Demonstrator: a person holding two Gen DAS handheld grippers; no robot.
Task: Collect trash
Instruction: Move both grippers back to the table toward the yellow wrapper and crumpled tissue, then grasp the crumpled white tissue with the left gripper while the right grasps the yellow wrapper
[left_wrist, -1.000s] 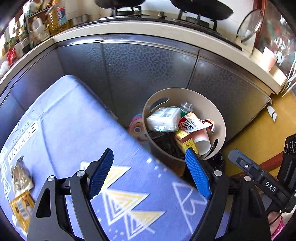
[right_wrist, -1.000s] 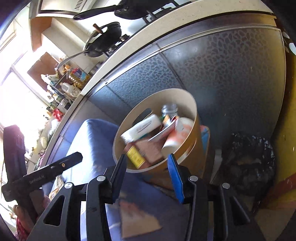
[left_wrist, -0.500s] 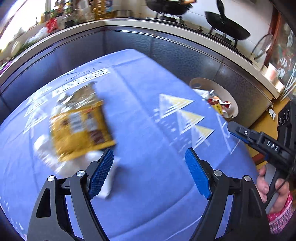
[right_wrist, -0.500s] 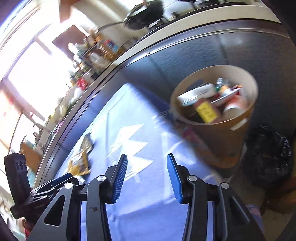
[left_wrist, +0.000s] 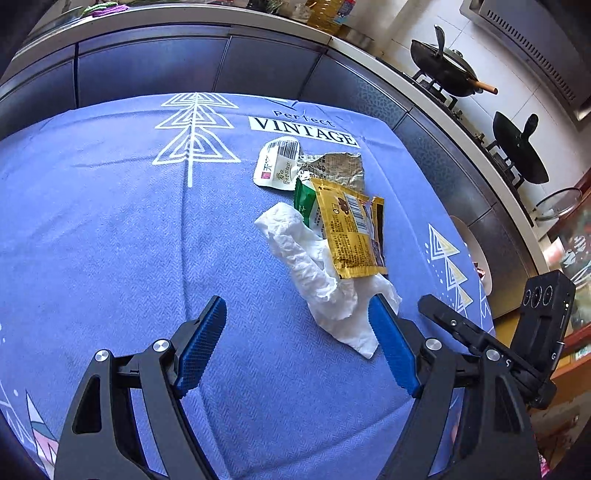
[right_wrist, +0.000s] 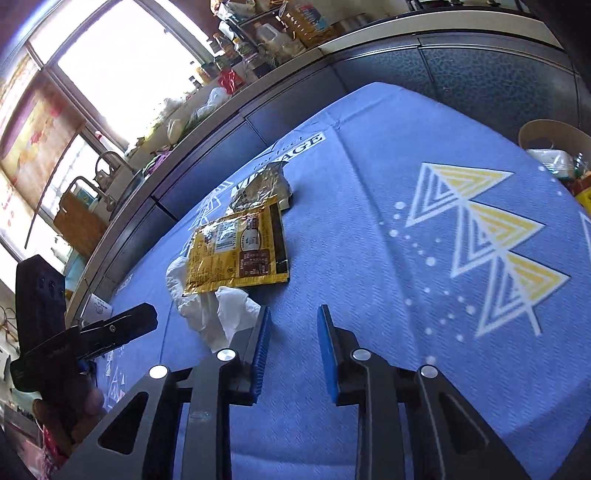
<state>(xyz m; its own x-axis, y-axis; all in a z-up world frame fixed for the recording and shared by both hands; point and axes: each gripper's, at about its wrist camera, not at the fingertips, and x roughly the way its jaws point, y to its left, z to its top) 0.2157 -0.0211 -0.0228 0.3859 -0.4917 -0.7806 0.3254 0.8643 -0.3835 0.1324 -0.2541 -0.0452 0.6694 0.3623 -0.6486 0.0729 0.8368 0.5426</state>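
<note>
A small heap of trash lies on the blue tablecloth (left_wrist: 110, 240): a crumpled white tissue (left_wrist: 317, 273), a yellow wrapper (left_wrist: 351, 232) on top of it, a green packet (left_wrist: 306, 203), a silver foil wrapper (left_wrist: 340, 166) and a white barcoded wrapper (left_wrist: 277, 166). My left gripper (left_wrist: 295, 332) hovers open just short of the tissue, its right finger beside the tissue's near end. In the right wrist view the yellow wrapper (right_wrist: 240, 251) and tissue (right_wrist: 218, 310) lie ahead to the left. My right gripper (right_wrist: 293, 332) holds nothing and its jaws are closing.
The round beige bin (right_wrist: 546, 144), full of rubbish, stands past the table's right edge. Its rim (left_wrist: 476, 251) also shows in the left wrist view. Dark cabinets and a counter with woks (left_wrist: 443, 70) wrap around behind. The other gripper's handle (right_wrist: 40, 325) is at the left.
Both grippers have swung away from the bin and back over the table, bringing the trash heap into view. The right jaws have narrowed. The left jaws stay wide.
</note>
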